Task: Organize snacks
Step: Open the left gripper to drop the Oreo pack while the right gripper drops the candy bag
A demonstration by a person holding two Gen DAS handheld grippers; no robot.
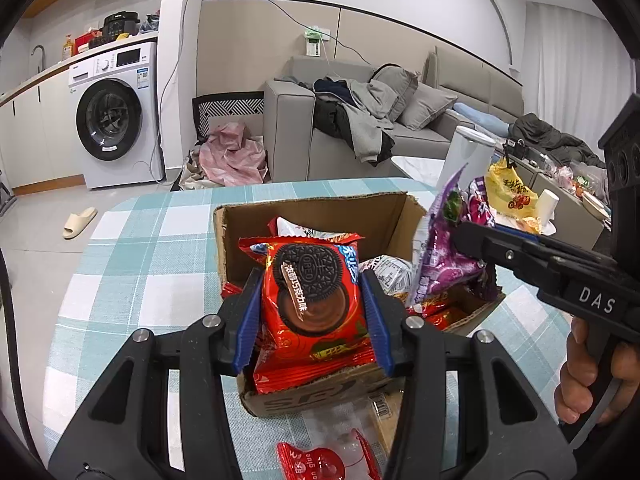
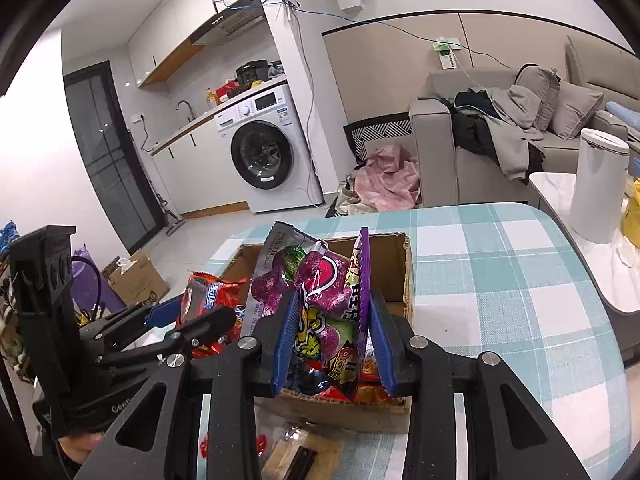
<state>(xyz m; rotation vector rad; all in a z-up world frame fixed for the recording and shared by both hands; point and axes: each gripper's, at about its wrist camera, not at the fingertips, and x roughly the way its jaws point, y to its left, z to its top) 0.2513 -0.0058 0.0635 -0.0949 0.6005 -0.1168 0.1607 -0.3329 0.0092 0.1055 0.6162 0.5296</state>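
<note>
Above the cardboard box (image 1: 320, 208), the left hand-held gripper (image 1: 314, 312) clamps a red Oreo packet (image 1: 316, 300) between its blue pads. Beside it, the right hand-held gripper (image 2: 334, 336) grips a purple candy bag (image 2: 320, 300) over the same box, which holds more snack packets (image 1: 386, 274).

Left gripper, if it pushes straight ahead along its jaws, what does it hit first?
Likely the far wall of the cardboard box. The left gripper is shut on the red cookie pack, held above the snacks in the box, and points at that wall. Depth is unclear; the pack would touch first.
</note>
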